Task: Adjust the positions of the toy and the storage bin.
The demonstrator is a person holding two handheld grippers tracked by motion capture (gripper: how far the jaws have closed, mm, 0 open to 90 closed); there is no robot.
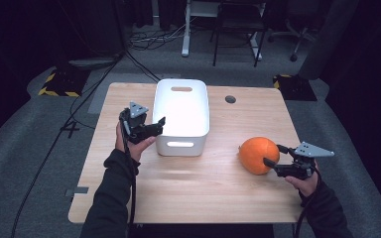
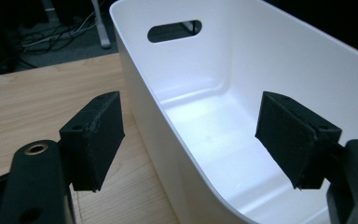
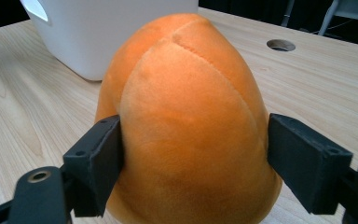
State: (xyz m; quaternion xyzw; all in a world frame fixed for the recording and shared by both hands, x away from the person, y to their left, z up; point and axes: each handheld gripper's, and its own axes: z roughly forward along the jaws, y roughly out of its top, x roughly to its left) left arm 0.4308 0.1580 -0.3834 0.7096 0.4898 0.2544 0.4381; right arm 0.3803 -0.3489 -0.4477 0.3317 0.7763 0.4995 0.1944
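A: Where does the orange plush pumpkin (image 1: 258, 154) sit?

B: On the wooden table (image 1: 198, 188), toward its right side, resting on the surface near the front half. In the right gripper view the pumpkin (image 3: 191, 130) stands between my jaws; my right gripper (image 1: 273, 157) has one pad pressed against its flank on the left of that view, while on the right of it the other pad sits at the plush edge and I cannot tell whether it presses. I therefore cannot tell whether this gripper grasps the pumpkin.

A: And what lies around it?

B: The white bin (image 1: 182, 115) stands to the pumpkin's left and farther back, apart from it, with bare wood between. A handle slot is cut in its near wall and another in its far wall. A round cable hole (image 1: 230, 99) shows in the tabletop behind the pumpkin, just right of the bin.

A: The other hand?

B: My left gripper (image 1: 159, 125) hangs at the bin's left rim, released, nothing between its pads. In the left gripper view the bin's wall (image 2: 144, 112) runs up between the two jaws, one over the table, one over the bin's inside.
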